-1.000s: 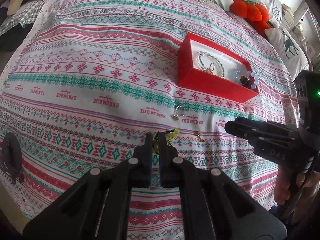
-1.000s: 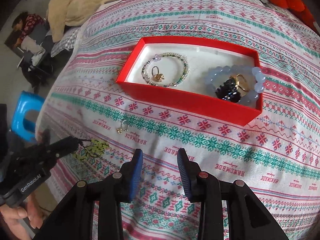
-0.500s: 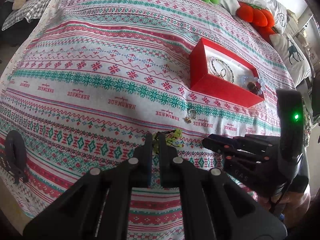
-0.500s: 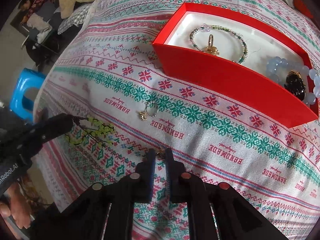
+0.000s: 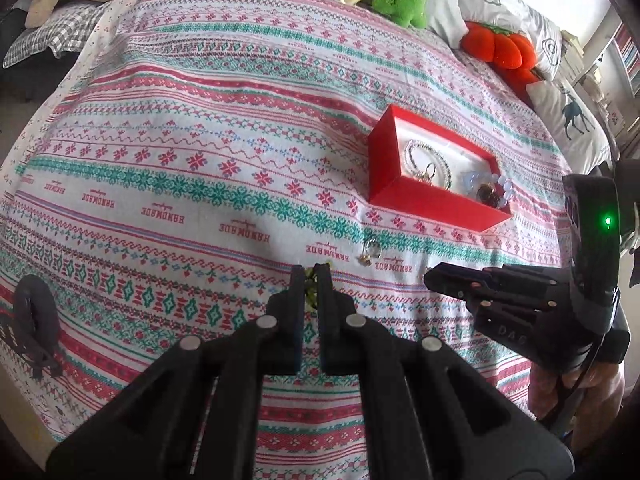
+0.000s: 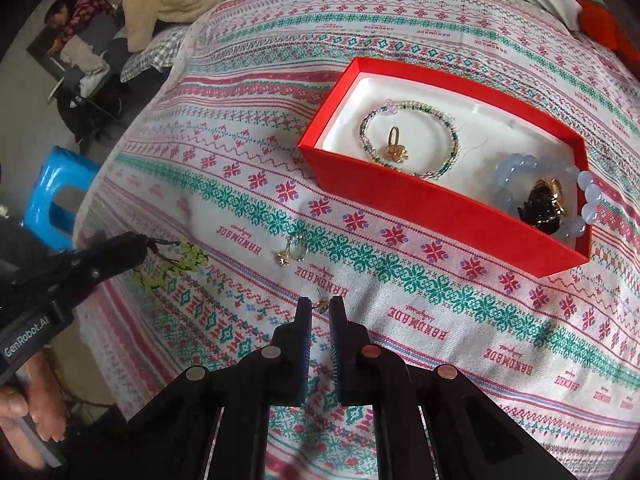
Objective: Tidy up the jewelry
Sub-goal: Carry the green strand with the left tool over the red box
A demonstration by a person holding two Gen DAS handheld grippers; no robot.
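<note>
left gripper (image 5: 311, 278): pinched on the green bead bracelet (image 6: 176, 262)
right gripper (image 6: 319, 306): nearly closed around a gold earring (image 6: 320, 303)
red box (image 6: 420, 196): 1 o'clock on the bedspread (image 6: 400, 280), bracelets inside

Jewelry box (image 6: 436, 204) on bedspread (image 6: 460, 292), bracelets (image 6: 408, 140) inside, loose ring (image 6: 294, 250) before it, plush toys (image 5: 396, 0) behind.

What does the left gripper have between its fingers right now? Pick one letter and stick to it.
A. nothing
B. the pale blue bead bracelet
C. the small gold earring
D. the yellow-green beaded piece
D: the left gripper is shut on the yellow-green beaded piece, which hangs from its tips above the bedspread; the pale blue bead bracelet lies in the red box.
</note>
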